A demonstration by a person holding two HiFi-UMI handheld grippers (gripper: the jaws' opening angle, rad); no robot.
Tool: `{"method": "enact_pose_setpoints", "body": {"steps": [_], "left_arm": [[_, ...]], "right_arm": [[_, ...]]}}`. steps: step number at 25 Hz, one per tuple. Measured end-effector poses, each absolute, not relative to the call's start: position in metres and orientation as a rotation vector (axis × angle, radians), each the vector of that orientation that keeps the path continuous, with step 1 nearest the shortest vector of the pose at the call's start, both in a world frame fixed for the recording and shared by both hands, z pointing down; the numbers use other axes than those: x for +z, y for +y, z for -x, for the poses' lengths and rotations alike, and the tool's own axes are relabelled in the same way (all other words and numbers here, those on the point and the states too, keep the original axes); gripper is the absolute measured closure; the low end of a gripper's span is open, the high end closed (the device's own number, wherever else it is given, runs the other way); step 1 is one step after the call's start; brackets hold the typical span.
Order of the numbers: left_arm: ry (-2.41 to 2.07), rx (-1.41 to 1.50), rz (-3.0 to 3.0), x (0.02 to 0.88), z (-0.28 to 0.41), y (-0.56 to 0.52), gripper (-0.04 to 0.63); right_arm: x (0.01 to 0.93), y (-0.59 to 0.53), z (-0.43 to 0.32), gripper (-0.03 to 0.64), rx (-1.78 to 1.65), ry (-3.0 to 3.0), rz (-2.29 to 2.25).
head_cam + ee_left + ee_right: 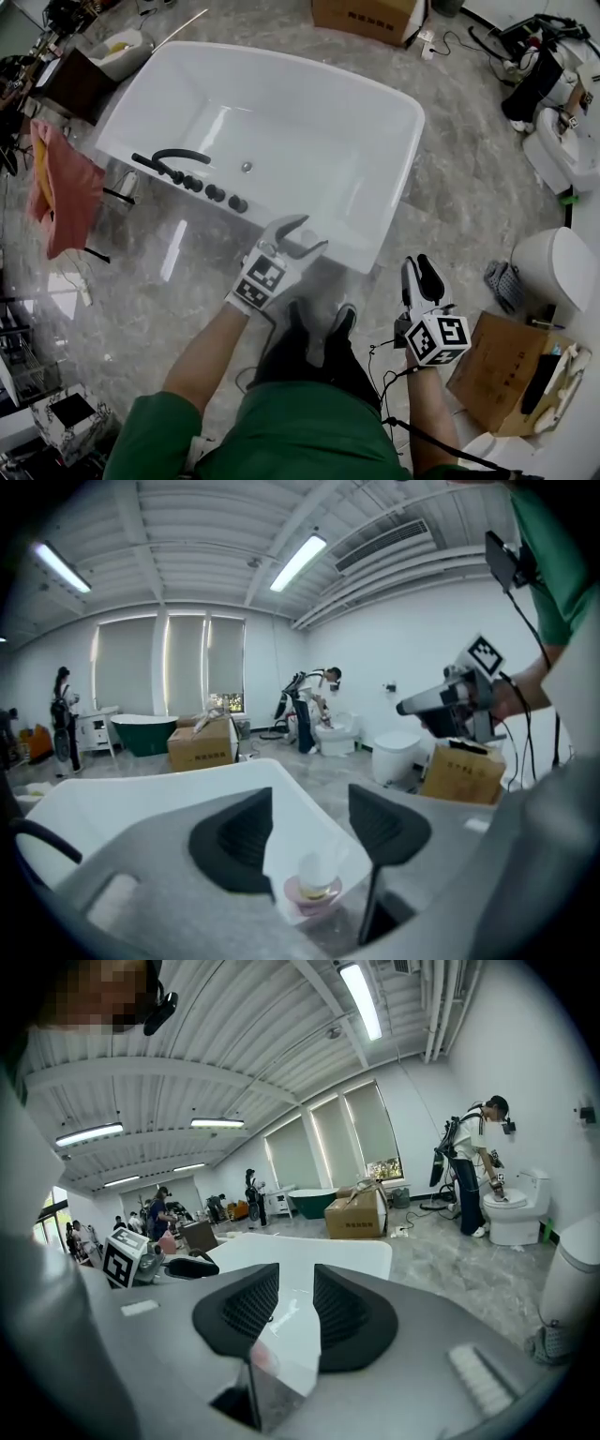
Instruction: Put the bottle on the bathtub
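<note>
The white bathtub (394, 178) fills the middle of the head view. In the left gripper view a small clear bottle (314, 878) with a pink base stands upright on the tub's near rim (187, 799). It sits just below and between the jaws. My left gripper (314, 232) (309, 825) hangs over that rim, open wide, its pads apart from the bottle. My right gripper (422, 274) (296, 1302) is off to the right of the tub, over the floor. Its jaws stand a narrow gap apart with nothing between them.
A black tap and knobs (187, 173) line the tub's left rim. A pink towel (61, 183) hangs on a rack at the left. Cardboard boxes (370, 14) (502, 370) and a toilet (553, 267) stand around. The person's shoes (319, 328) are by the tub's near side.
</note>
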State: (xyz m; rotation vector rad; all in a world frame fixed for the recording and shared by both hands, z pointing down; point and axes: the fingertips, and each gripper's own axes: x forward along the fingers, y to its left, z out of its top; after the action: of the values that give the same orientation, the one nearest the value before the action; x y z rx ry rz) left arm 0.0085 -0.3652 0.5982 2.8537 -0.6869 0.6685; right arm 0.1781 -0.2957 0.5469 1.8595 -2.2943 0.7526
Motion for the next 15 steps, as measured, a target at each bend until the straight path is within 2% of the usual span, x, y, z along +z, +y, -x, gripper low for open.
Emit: {"method": "enact_pose_setpoints", "body": {"steps": [5, 15], "left_arm": [[-0.817, 0.673, -2.827, 0.559, 0.001, -0.359, 0.364], [-1.141, 0.482, -2.772, 0.437, 0.032, -0.357, 0.391]], "right_arm": [[0.511, -0.292, -0.174, 0.502, 0.674, -2.362, -1.854], [0.409, -0.296, -0.163, 0.5, 0.343, -2.436, -1.897]]}}
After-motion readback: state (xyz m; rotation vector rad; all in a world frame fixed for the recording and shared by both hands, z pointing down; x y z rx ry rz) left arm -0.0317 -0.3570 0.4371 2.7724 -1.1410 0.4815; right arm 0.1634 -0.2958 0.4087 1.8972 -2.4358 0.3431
